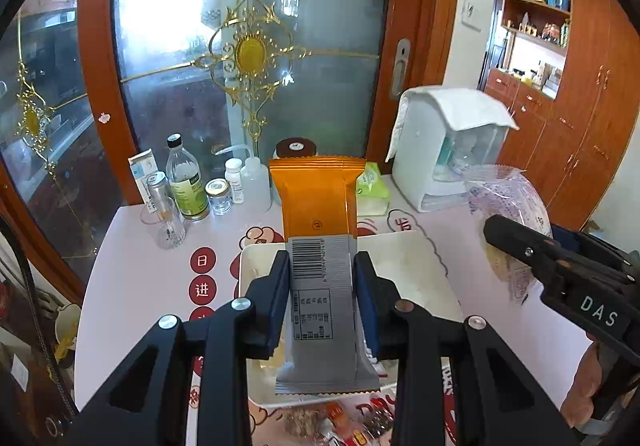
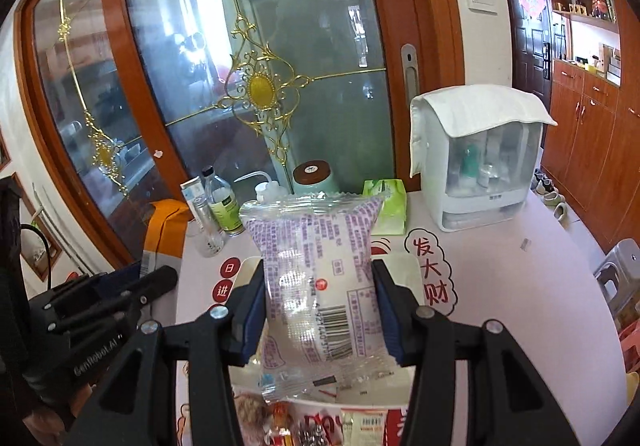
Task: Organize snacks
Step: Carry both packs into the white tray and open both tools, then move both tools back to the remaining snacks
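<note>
Looks like this is mid-sort: the left tool (image 1: 322, 302) is clamped on an orange-and-silver snack bar (image 1: 320, 246) held up in the middle of the frame above the white tray (image 1: 412, 286), and the right tool (image 2: 320, 310) is pinched around a clear bag with purple print (image 2: 316, 278), also up off the counter (image 2: 520, 286). I'd say neither snack is placed yet, the tray looks pretty much empty, and there's a pile of loose snacks (image 2: 304, 422) along the bottom edge waiting.

loose snacks (image 1: 340, 422) cut off at bottom edge, labels unreadable
</note>
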Demonstrator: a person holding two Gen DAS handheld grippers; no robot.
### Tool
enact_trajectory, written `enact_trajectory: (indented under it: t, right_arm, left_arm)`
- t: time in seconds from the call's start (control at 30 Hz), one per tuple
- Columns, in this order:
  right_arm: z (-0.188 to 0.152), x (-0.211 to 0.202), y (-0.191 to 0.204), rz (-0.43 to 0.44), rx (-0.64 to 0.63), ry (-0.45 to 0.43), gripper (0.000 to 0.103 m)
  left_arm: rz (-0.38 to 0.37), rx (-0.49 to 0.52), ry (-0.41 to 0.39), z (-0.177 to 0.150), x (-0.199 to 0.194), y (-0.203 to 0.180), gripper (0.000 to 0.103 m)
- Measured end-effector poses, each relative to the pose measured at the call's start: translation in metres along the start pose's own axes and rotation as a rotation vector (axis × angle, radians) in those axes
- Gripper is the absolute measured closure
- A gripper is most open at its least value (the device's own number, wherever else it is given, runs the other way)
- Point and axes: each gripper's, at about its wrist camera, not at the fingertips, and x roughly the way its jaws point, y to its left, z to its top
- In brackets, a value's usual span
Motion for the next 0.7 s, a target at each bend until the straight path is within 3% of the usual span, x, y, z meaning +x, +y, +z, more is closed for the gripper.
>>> enact_trajectory:
  t: [0.17, 0.23, 0.27, 0.3, 0.7]
  right_arm:
    - [0.001, 0.046, -0.003, -0.024, 0.025, 0.088, 0.053]
    - [-0.004, 0.062, -0.005, -0.034, 0.033, 0.134, 0.052]
    - [-0.007, 0.070, -0.006, -0.032, 0.035, 0.162, 0.052]
    - [-0.011, 0.076, -0.008, -0.031, 0.038, 0.186, 0.051]
    - [-0.022, 0.072, -0.013, -0.031, 0.037, 0.195, 0.045]
  left_arm:
    - [0.014, -0.008, 0.068, -0.002, 0.042, 0.004, 0.069]
    - [0.031, -0.021, 0.097, -0.005, 0.056, 0.008, 0.044]
    - [0.047, -0.034, 0.105, -0.008, 0.062, 0.011, 0.019]
    - [0.058, -0.045, 0.100, -0.010, 0.064, 0.014, 0.013]
    - [0.059, -0.103, 0.136, -0.025, 0.070, 0.031, 0.013]
